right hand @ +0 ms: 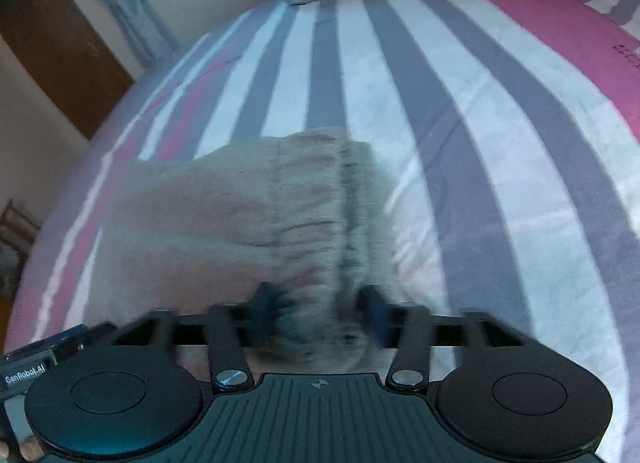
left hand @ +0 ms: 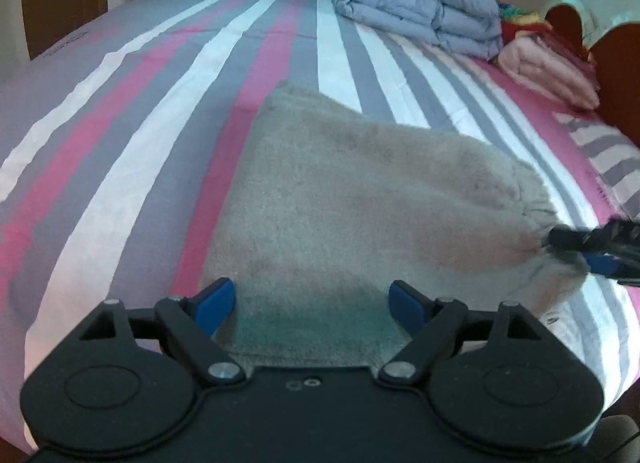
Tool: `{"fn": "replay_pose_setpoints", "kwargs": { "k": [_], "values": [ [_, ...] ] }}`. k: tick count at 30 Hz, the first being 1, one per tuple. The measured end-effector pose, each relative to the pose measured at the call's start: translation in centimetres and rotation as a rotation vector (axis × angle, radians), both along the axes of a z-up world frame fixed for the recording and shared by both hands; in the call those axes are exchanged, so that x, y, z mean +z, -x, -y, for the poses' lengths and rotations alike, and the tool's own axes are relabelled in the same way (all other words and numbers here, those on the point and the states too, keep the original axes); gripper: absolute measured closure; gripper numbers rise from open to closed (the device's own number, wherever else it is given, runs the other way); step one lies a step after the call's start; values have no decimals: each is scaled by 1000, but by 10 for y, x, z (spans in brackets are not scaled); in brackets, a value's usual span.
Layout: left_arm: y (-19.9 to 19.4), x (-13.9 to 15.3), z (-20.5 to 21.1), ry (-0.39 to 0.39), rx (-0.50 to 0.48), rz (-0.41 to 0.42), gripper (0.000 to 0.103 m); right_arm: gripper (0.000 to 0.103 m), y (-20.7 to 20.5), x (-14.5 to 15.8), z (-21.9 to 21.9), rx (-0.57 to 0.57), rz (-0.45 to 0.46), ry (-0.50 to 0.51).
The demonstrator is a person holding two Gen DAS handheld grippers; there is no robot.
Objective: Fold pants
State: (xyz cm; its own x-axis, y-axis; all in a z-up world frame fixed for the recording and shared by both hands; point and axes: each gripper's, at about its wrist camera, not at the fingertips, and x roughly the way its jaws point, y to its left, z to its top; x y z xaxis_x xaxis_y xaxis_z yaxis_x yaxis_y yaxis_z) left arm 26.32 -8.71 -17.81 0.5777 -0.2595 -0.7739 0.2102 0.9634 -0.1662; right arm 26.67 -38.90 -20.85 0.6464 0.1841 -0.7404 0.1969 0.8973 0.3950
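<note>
Centrally, grey pants (left hand: 360,199) folded on the striped bed (left hand: 120,135), left gripper (left hand: 312,303) spread wide over their near edge, right gripper (right hand: 320,315) pinching the gathered waistband (right hand: 344,203) at 3 o'clock, duvet (left hand: 420,3) at 1 o'clock.

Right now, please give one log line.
left gripper: open over pants | right gripper: gripping waistband | surface: striped bed
</note>
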Motion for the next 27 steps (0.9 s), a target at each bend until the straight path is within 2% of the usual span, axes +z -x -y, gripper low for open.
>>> {"fn": "replay_pose_setpoints", "kwargs": {
  "k": [3, 6, 8, 11, 14, 16, 19, 21, 24, 27],
  "values": [
    [-5, 9, -5, 66, 29, -3, 28, 34, 14, 29, 4, -33, 100, 8],
    [-12, 17, -1, 33, 40, 37, 28, 34, 11, 53, -18, 17, 171, 46],
    [-16, 15, 0, 25, 47, 26, 28, 34, 5, 58, -41, 68, 191, 85],
    [-18, -7, 2, -25, 37, -62, 28, 34, -7, 42, -75, 154, 178, 201],
    [-6, -12, 9, -87, -16, -13, 27, 34, -8, -9, -94, 229, 82, 354],
    [-5, -9, 11, -92, -19, -13, 28, 34, 1, -24, -93, 236, 88, 392],
    [-10, -2, 5, -68, -1, -22, 30, 34, 0, -18, -81, 210, 75, 326],
    [-13, 5, 4, -62, 0, -13, 30, 34, 3, -2, -72, 182, 87, 275],
    [-21, 16, 8, -86, -14, 16, 30, 34, 5, 20, -59, 140, 135, 197],
    [-31, 25, 17, -108, -33, 49, 30, 34, -7, 43, -57, 139, 153, 183]
  ]
}}
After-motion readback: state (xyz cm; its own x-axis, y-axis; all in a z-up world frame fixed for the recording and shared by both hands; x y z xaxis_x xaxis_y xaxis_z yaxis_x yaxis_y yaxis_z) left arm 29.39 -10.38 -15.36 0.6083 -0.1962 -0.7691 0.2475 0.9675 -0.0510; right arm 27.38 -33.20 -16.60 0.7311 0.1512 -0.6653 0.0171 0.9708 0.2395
